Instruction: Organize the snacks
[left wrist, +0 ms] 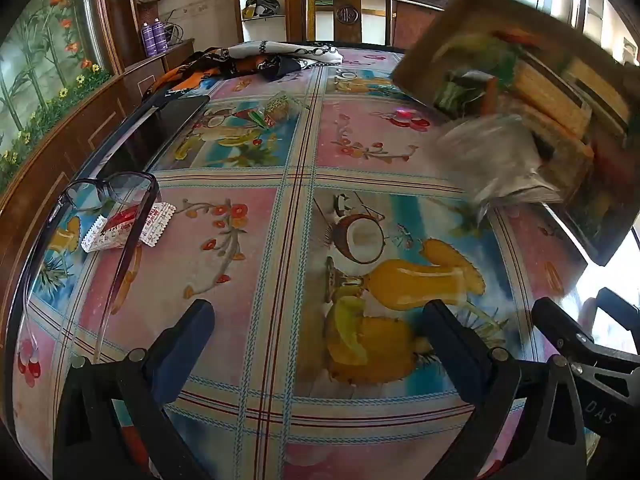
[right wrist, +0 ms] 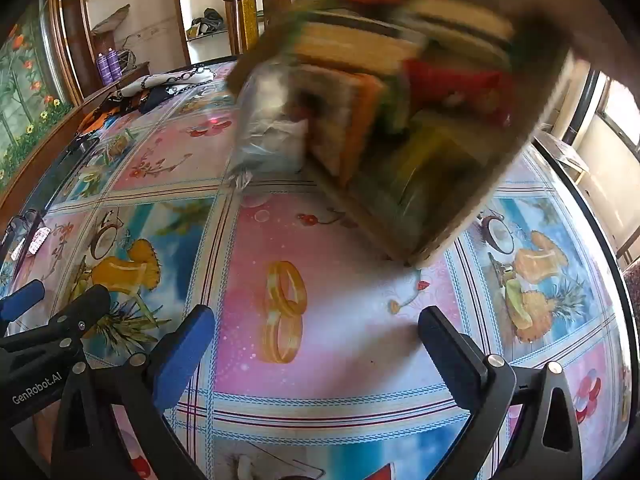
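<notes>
Two pairs of tongs hang over the table covered in a fruit-and-flower oilcloth (left wrist: 248, 240), the left gripper (left wrist: 318, 332) and right gripper (right wrist: 316, 334) both spread to their widest with only bare cloth between the blue-padded fingers (right wrist: 180, 356).

The brown cardboard box packed with upright snack packets (right wrist: 400, 92) is blurred and tipped steeply, one low corner almost at the cloth near the table's middle. It looks caught mid-tumble, likely so its contents spill out for sorting; what is tipping it I cannot tell. A clear crinkled plastic bag (right wrist: 268, 132) bulges from its open side.

Near the table's left edge lie a red-and-white sweet wrapper (left wrist: 128, 228) under dark-framed spectacles (left wrist: 108, 192), and further along a small green-and-red packet (left wrist: 276, 110). A patterned scarf (left wrist: 280, 56) lies at the far edge.
</notes>
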`<state>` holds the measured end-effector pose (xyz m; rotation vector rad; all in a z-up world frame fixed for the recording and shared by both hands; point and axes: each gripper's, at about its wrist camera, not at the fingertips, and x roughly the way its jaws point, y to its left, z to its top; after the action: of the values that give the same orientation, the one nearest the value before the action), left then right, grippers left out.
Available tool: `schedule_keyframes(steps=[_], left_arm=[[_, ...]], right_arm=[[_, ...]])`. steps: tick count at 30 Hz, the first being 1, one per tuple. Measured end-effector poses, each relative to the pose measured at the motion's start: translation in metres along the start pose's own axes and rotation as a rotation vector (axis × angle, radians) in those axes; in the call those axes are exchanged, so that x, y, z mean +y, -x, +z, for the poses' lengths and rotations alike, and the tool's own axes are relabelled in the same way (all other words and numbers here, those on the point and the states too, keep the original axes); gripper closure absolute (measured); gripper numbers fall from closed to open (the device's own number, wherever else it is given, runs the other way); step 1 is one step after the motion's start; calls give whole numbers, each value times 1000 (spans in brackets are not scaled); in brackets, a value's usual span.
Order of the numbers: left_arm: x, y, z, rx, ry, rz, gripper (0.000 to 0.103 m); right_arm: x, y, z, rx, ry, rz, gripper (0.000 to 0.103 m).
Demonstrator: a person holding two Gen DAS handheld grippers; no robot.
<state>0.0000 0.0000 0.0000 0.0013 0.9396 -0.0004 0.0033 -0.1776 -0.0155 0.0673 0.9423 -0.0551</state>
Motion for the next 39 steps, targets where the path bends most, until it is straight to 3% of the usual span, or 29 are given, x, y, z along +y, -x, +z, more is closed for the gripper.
schedule_keyframes(steps=[39], left_arm=[[0,-1,0,0,1,-1,0]], right_arm=[[0,0,1,-1,0,0,0]])
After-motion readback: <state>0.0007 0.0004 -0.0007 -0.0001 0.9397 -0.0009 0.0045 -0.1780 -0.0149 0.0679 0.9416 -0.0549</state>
